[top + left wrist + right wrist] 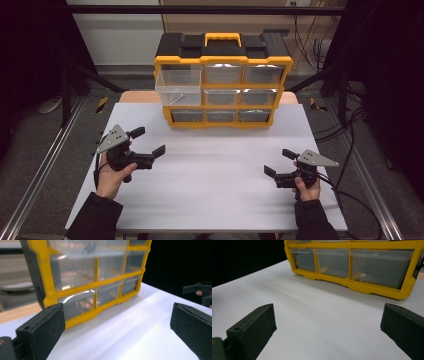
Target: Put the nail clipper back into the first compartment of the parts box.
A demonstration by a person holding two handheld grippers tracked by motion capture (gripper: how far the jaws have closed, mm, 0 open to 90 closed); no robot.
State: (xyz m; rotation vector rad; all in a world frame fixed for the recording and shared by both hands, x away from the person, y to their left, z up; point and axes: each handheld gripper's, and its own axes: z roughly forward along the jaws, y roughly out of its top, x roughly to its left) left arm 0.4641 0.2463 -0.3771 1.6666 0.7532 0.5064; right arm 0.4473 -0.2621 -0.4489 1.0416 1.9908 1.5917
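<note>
A yellow and black organiser (223, 80) with clear drawers stands at the far middle of the white table (210, 195). Its top left drawer (178, 86) is pulled out, and a thin metal piece (177, 98) lies in it. My left gripper (147, 142) is held above the table's left side, open and with nothing between its jaws. My right gripper (279, 162) is on the right side, also open and holding nothing. In the left gripper view, the left gripper (117, 327) faces the organiser (95, 282). In the right gripper view, the right gripper (328, 325) faces the bottom drawers (352, 262).
The organiser carries a yellow handle (223, 38) on its black lid. Black frame posts and cables (345, 125) run along both sides of the table. In the left gripper view, the other gripper (200, 290) is at the far right, above the table.
</note>
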